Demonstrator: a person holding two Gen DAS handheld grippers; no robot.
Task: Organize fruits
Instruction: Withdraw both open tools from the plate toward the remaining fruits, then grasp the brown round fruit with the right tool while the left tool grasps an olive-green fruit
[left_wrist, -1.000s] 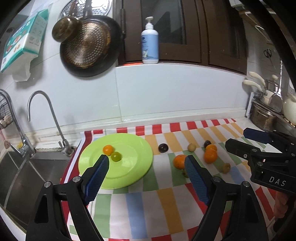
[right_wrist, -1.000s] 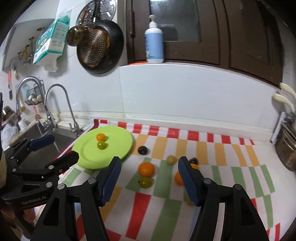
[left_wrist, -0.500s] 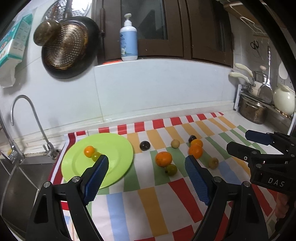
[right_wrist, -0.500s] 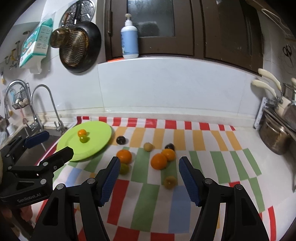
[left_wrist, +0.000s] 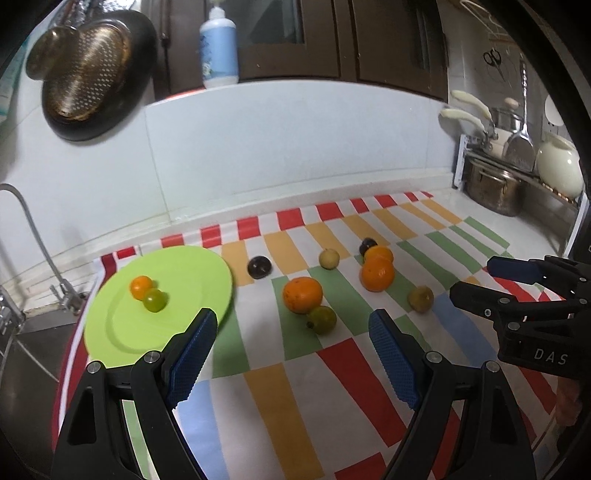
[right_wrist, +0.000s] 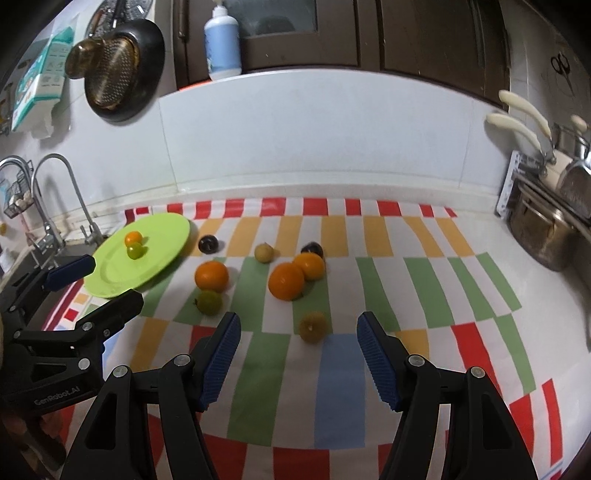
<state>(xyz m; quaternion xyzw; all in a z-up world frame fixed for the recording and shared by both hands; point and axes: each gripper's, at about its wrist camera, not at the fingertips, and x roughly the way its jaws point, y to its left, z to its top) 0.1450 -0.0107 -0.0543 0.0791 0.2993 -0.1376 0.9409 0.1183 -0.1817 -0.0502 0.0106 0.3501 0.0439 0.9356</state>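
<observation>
On the desk, a striped cloth in red, orange, green and blue (right_wrist: 343, 369) carries the loose fruit, and a round lime-green plastic plate (left_wrist: 110, 332) at its sink-side end already holds a small orange fruit (left_wrist: 141, 287) touching a small green one (left_wrist: 154, 300).

The right gripper (right_wrist: 297, 354) is held with its jaws apart and nothing between the blue ribbed pads; the left gripper (left_wrist: 290, 356) is likewise spread wide and empty. Both are aimed down at the cloth, clear of any fruit.

The relation that matters is this: a small yellow-brown round fruit (right_wrist: 313, 326) lies straight ahead of the right gripper, just beyond its fingertips and close to the line midway between them. Being round, it offers no long axis to line up with. A greenish round fruit (left_wrist: 321, 319), touching a larger orange (left_wrist: 302, 294), lies ahead of the left gripper in the same way.

The yellow-brown fruit is judged the nearer target for the right hand, while the plate lies well off to the left, closer to the left hand. A carry across the cloth would therefore be called for.
</observation>
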